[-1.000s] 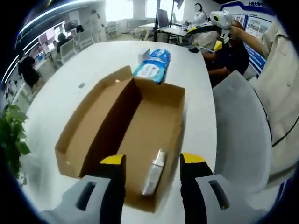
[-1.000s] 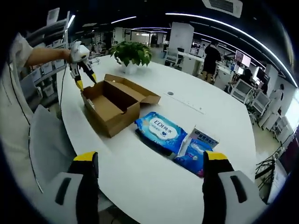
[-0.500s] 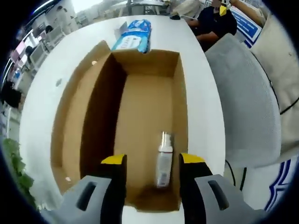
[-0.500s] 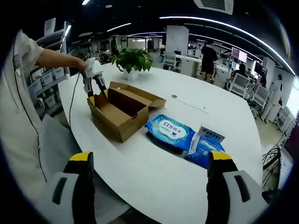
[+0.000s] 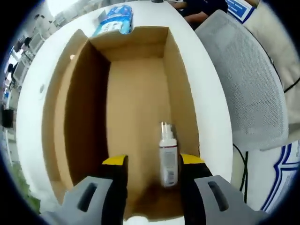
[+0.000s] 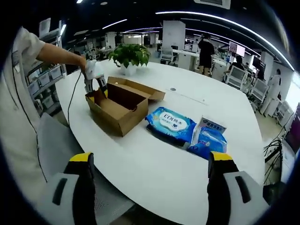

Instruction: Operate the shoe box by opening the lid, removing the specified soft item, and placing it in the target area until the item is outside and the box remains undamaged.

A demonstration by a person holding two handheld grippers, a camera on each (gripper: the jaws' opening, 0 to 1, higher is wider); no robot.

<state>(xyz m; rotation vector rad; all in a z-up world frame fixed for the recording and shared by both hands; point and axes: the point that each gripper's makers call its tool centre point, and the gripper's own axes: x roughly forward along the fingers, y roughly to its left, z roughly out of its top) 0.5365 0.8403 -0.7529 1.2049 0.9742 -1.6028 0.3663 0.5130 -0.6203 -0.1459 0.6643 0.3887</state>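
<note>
Since the earlier frames the left tongs (image 5: 151, 164) have dropped lower into the open brown cardboard shoe box (image 5: 84, 117), so the small white spray bottle (image 5: 168, 157) is now lying just ahead of the yellow tips — jaws apart, gripping nothing. The bottle is resting on the box floor near the right wall. The right tongs (image 6: 152, 161) are hovering wide apart over the round white bench (image 6: 154, 164), well away from the box (image 6: 123, 104). A blue wet-wipe pack (image 6: 171, 123) is lying beside it.

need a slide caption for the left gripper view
Open left tool reaches into the open shoe box over a small white bottle.
</note>
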